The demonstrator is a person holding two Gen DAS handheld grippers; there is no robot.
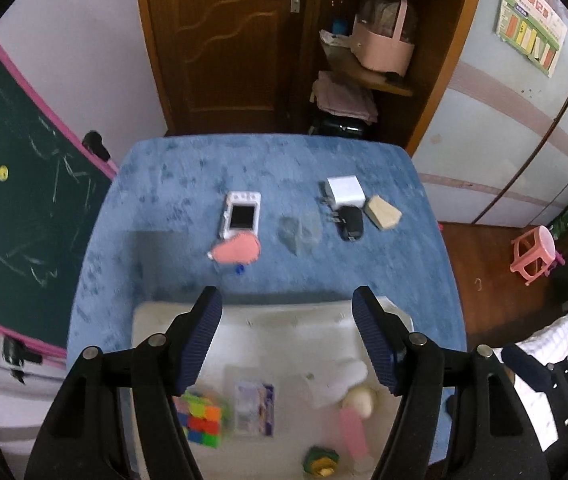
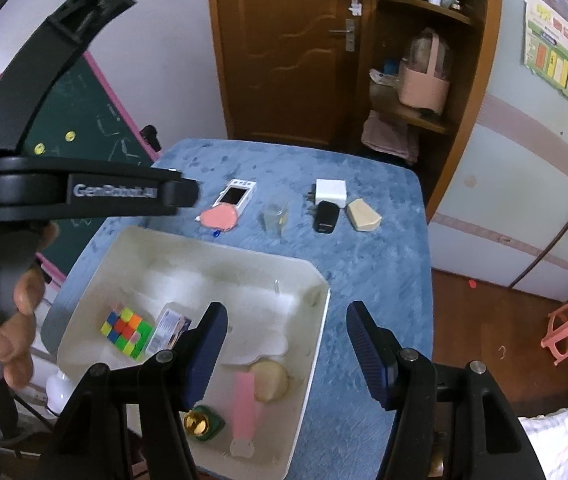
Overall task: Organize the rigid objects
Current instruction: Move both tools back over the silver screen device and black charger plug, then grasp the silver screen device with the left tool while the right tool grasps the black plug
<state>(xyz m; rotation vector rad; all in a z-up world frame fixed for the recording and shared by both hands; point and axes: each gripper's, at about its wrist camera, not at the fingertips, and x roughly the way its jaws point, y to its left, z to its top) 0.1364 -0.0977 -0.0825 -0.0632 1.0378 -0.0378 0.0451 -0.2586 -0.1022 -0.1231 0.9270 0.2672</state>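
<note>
Holding both tongs, left gripper [image 1: 286, 334] and right gripper [image 2: 284, 340], half open and empty above the white tray [image 2: 316, 344] at lower centre, I judge the next step is reaching the black charger [image 2: 327, 217], upper middle.

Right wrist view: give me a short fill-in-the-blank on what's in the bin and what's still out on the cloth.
1. The multicoloured puzzle cube lies inside the white ____.
2. The black charger lies on the blue cloth between the clear cup and the ____ wooden block.
3. Nothing is between the right claw's fingers; it is ____.

Missing words: bin; tan; open
</note>
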